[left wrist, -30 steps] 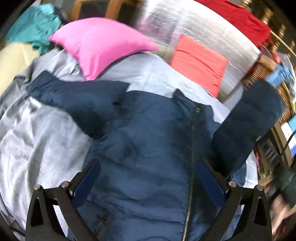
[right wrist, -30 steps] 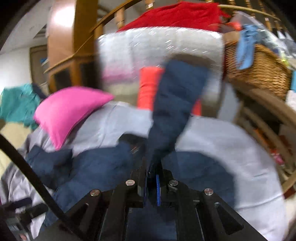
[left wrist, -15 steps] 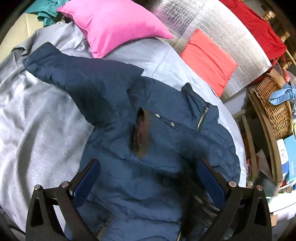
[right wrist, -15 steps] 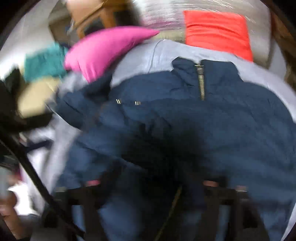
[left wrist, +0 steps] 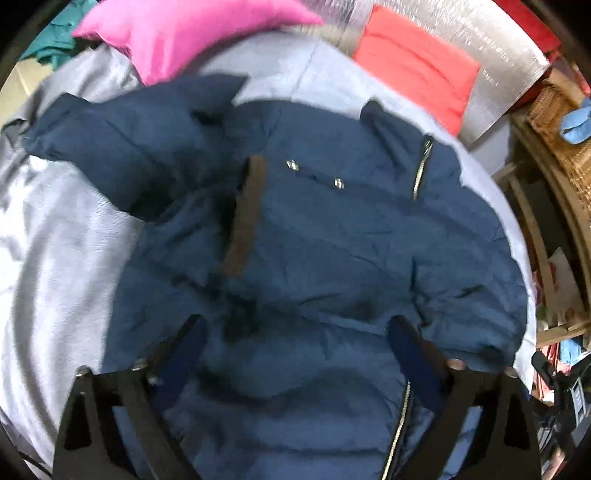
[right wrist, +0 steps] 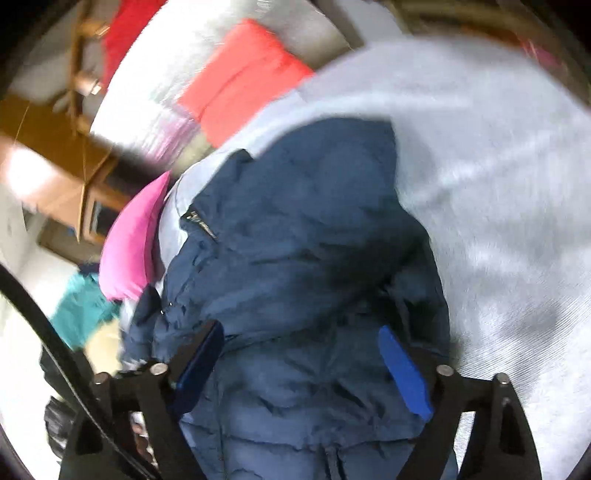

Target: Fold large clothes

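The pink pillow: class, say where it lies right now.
In the left wrist view the pink pillow sits top left on the grey bedsheet, just beyond the navy jacket and left of the red cushion.

Two black hand-held grippers, blue pads.
Left gripper (left wrist: pixel 295 354) and right gripper (right wrist: pixel 301 354): black angular frames, silver screws, blue finger pads (right wrist: pixel 404 373); black cable (right wrist: pixel 55 347) alongside.
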Demonstrator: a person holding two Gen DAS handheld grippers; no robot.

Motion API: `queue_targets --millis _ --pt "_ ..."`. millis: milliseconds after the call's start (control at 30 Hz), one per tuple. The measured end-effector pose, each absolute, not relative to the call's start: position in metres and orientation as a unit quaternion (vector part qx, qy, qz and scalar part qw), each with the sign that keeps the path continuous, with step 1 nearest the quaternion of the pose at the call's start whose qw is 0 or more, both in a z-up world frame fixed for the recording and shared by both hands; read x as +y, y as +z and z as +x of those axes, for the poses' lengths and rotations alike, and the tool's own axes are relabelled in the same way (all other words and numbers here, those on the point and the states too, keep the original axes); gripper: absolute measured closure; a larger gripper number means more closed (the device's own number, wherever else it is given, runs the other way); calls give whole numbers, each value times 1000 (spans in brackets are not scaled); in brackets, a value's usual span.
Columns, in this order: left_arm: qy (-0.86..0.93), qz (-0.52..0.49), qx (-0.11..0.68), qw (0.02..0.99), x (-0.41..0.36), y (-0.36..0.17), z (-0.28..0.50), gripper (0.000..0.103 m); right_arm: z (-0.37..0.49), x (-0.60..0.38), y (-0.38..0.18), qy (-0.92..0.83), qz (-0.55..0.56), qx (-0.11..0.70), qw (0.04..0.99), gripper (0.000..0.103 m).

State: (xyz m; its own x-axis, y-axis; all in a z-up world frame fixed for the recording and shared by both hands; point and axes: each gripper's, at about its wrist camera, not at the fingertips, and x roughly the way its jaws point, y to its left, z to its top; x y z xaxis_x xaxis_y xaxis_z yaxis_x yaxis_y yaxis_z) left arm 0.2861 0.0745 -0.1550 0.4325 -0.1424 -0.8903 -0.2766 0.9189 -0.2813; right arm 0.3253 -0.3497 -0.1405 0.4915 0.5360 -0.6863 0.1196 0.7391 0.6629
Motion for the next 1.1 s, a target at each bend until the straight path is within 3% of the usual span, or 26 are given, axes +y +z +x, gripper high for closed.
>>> queue_targets --millis 67,133,200,233,267,300,367,533,700,833,1033,1067,1100 --pt "45 -205 543 813 76 -165 297 28 336 -356 -154 125 357 498 780 32" --pt "46 -228 540 809 82 -171 307 35 348 -360 -163 123 385 497 768 40" --pt "54 -244 533 808 89 -171 311 47 361 -365 -165 117 395 485 771 59" --pt "55 -249 527 811 93 -170 313 55 369 -370 -165 113 396 481 774 63" --pt "56 -248 524 813 94 -169 316 67 375 -372 -166 105 393 481 777 75" --pt "54 -249 523 813 97 -168 318 74 382 -374 -167 99 395 480 777 81" --pt "41 -287 509 811 107 -162 320 84 392 -371 -167 99 394 478 778 86" --pt "18 -258 459 850 119 -126 338 85 394 -354 -148 100 357 458 808 88" --pt "48 -240 511 824 124 -175 345 85 402 -349 -173 97 356 493 788 88" --pt "52 -218 496 839 117 -169 333 85 403 -354 -163 96 359 485 792 87" --pt "94 -168 502 843 105 -169 330 71 400 -356 -172 100 367 499 779 83" --pt "107 -150 498 847 101 -164 327 61 397 -358 -172 96 374 503 773 76" --pt "117 -130 488 855 96 -155 321 55 391 -361 -169 92 387 507 765 57"
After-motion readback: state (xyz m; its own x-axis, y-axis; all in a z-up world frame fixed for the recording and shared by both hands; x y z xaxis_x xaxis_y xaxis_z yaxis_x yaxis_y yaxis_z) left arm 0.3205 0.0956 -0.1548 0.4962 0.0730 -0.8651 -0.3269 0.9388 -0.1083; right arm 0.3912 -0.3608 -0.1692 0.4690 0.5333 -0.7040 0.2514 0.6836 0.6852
